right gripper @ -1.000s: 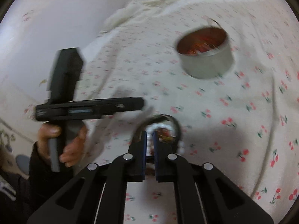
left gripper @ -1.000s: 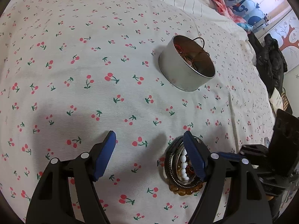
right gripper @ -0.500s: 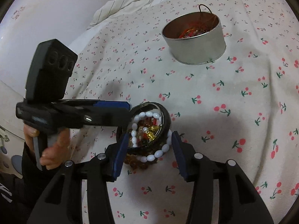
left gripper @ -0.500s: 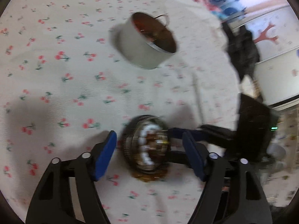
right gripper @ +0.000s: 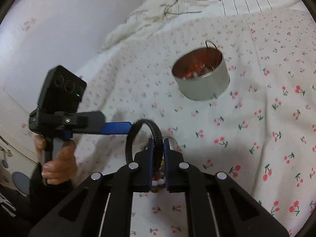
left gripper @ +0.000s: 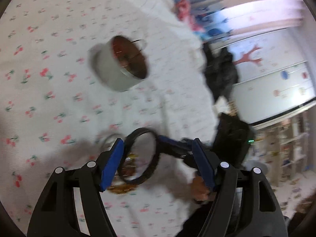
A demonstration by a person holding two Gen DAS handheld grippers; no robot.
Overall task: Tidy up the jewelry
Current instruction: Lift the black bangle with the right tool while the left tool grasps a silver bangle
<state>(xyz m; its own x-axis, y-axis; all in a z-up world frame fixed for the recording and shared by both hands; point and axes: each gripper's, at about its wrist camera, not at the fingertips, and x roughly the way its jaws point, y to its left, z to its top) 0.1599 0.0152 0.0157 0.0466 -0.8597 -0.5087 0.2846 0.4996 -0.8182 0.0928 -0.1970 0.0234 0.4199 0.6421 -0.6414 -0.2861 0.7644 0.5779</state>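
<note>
Clamping the black braided bracelet (right gripper: 156, 138) between its blue pads, my right gripper (right gripper: 158, 148) holds the ring upright above the cherry-print bedsheet (right gripper: 256, 138). Beneath it I see the remaining bead bracelets (right gripper: 158, 179) lying on the sheet. My left gripper (left gripper: 158, 162) stands spread wide, one fingertip (right gripper: 116, 128) just beside the black ring. Farther off, the round metal tin (right gripper: 203, 81) sits on the sheet with red jewelry inside.
</note>
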